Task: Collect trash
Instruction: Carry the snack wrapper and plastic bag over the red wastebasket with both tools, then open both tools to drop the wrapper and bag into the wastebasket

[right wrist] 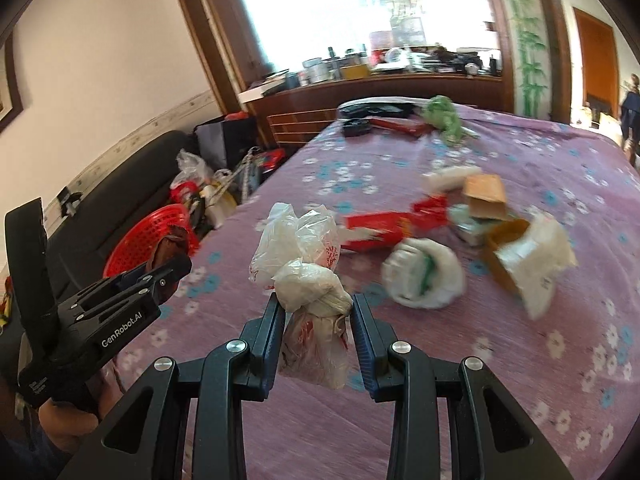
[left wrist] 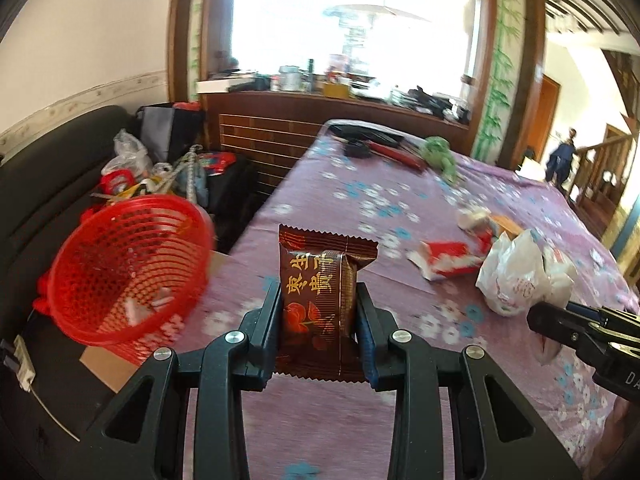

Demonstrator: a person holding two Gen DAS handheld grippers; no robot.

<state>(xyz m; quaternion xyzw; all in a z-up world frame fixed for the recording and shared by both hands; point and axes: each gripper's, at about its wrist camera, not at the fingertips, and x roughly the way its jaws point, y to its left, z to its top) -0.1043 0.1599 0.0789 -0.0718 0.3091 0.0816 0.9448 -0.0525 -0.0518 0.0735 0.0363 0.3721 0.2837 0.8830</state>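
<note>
My left gripper (left wrist: 318, 300) is shut on a brown snack wrapper (left wrist: 320, 300) with gold characters, held upright above the table's left edge. A red mesh basket (left wrist: 128, 268) sits tilted to its left, off the table, with a few scraps inside. My right gripper (right wrist: 316, 316) is shut on a knotted white plastic bag (right wrist: 308, 276) above the purple flowered tablecloth (right wrist: 440, 380). In the left wrist view the same bag (left wrist: 516, 276) and right gripper (left wrist: 560, 320) show at the right. In the right wrist view the left gripper (right wrist: 172, 268) shows by the basket (right wrist: 148, 236).
More trash lies mid-table: a red carton (right wrist: 380, 228), a white wad (right wrist: 424, 276), a brown paper cup with a bag (right wrist: 524, 260), a cardboard piece (right wrist: 484, 196). A green bag (right wrist: 444, 118) and dark items sit at the far end. A black sofa (left wrist: 48, 184) with clutter stands left.
</note>
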